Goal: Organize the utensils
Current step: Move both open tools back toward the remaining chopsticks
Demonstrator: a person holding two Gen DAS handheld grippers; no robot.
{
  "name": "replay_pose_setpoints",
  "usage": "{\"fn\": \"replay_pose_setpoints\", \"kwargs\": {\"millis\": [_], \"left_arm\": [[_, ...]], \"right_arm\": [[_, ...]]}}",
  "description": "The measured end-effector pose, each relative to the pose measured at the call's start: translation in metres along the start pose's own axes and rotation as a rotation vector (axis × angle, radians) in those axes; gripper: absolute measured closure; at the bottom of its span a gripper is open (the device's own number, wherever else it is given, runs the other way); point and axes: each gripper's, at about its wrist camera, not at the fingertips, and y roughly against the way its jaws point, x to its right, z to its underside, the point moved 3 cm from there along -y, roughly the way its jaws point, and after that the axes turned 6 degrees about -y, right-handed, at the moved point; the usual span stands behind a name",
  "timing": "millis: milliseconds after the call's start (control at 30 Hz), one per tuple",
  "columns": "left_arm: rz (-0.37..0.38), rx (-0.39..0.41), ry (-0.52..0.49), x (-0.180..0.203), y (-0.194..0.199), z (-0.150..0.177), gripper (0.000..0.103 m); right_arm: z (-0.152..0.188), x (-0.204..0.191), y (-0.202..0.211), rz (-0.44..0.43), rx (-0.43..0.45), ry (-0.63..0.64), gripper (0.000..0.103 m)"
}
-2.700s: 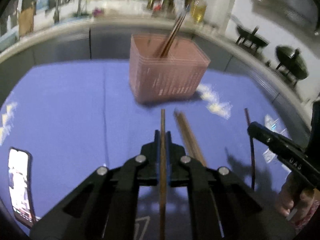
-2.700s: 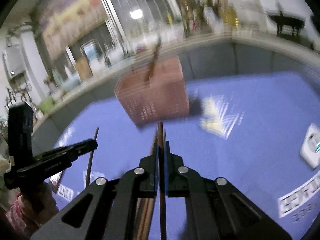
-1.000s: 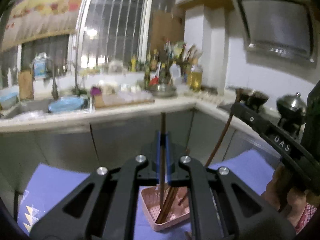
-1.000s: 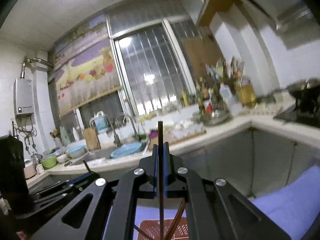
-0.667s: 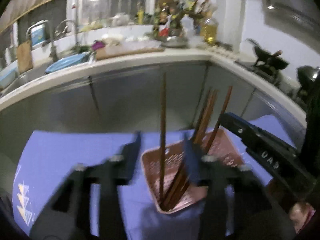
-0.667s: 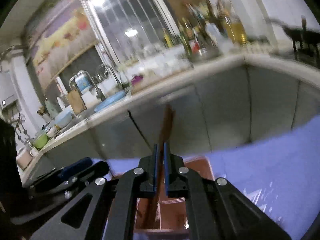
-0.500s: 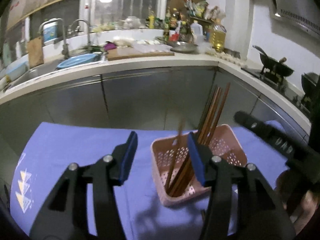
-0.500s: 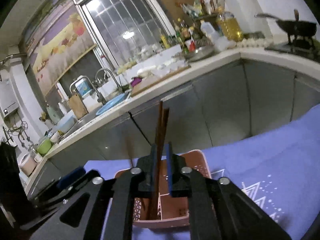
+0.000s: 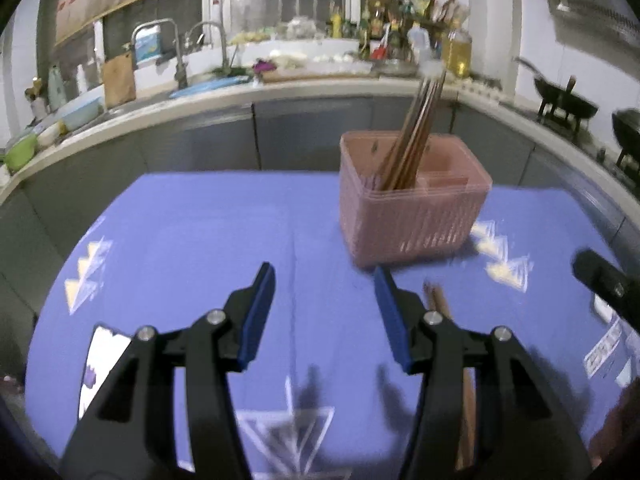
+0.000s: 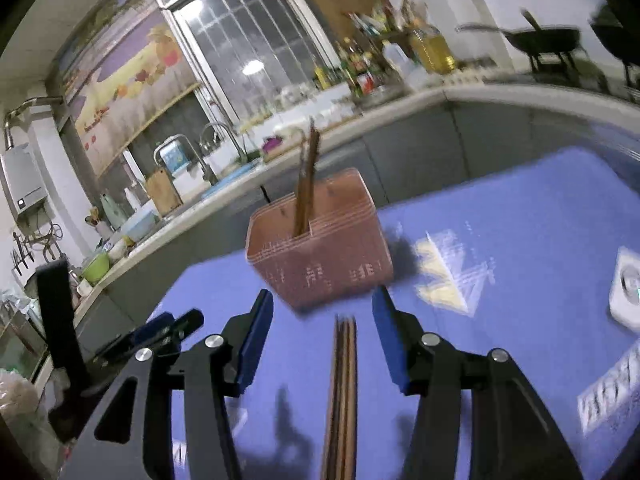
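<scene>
Over blue cloth (image 9: 200, 232), both grippers angle downward, jaws apart.

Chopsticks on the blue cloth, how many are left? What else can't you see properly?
- Loose chopsticks: right wrist view, motion blur merges them into one bundle; no count possible.
- Same chopsticks: left wrist view, mostly hidden behind the left gripper.
- Chopsticks in the pink basket: blurred together in both views.
- Phone: left wrist view, partly hidden behind the gripper; screen unreadable.
</scene>
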Motion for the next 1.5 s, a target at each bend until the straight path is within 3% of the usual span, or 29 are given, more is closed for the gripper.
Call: {"fn": "replay_pose_setpoints", "kwargs": {"millis": [300, 633, 833, 933, 1033, 1133, 1333, 1400, 1433, 1500], "left_arm": [[-0.033, -0.074, 0.003, -0.002, 0.008, 0.037, 0.054], [-0.051, -0.078, -0.016, -0.001, 0.013, 0.046, 0.054], [-0.054, -0.096, -0.023, 0.001, 0.007, 0.051, 0.054], [-0.047, -0.109, -0.03, 0.003, 0.003, 0.053, 0.054], [-0.002, -0.127, -0.04, 0.008, -0.002, 0.057, 0.054], [0.06, -0.151, -0.04, 0.014, -0.006, 0.062, 0.054], [0.122, -0.177, -0.071, 0.033, -0.01, 0.067, 0.054], [0.136, -0.184, -0.082, 0.039, -0.011, 0.067, 0.054], [0.145, -0.189, -0.087, 0.043, -0.012, 0.067, 0.054], [0.17, -0.201, -0.096, 0.051, -0.014, 0.067, 0.054]], "right_arm": [[0.041, 0.015, 0.017, -0.002, -0.084, -0.092, 0.05], [0.053, 0.003, 0.019, -0.024, -0.118, -0.074, 0.05], [0.058, 0.002, 0.009, 0.008, -0.147, -0.052, 0.051], [0.068, 0.005, -0.001, 0.053, -0.19, -0.001, 0.064], [0.087, 0.011, -0.019, 0.13, -0.276, 0.081, 0.078], [0.107, 0.016, -0.034, 0.158, -0.362, 0.128, 0.085], [0.112, 0.014, -0.037, 0.175, -0.337, 0.224, 0.085], [0.109, 0.015, -0.033, 0.223, -0.304, 0.252, 0.085], [0.107, 0.017, -0.031, 0.252, -0.288, 0.255, 0.085], [0.102, 0.024, -0.025, 0.218, -0.297, 0.186, 0.085]]}}
